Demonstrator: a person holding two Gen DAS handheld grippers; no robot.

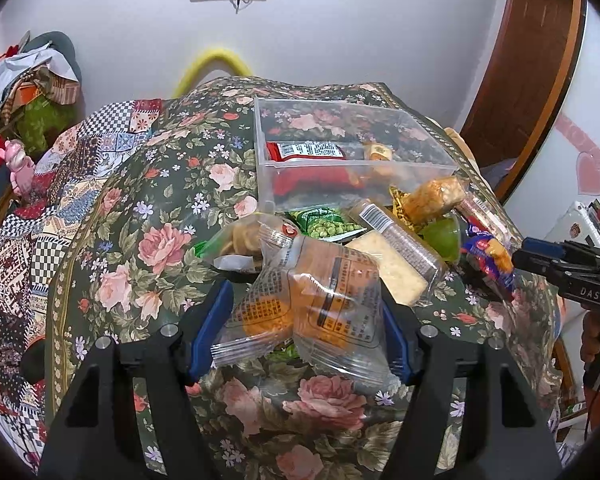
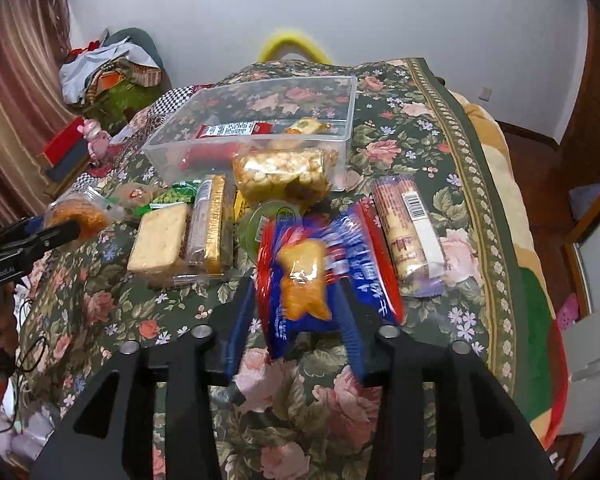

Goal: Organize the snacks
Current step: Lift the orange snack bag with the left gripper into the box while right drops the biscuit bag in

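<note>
Left wrist — jaws clenched on clear cake packet point(image 1: 304, 300) — right's on blue snack packet point(image 2: 300, 276).

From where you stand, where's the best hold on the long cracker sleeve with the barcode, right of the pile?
Grip the long cracker sleeve across its narrow middle, coming from above: it lies flat on the floral cloth, long sides clear, jaws spanning its width.

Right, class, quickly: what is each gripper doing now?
Left gripper: closed on clear-wrapped orange biscuit packets.
Right gripper: closed on blue-and-red snack packet.
</note>
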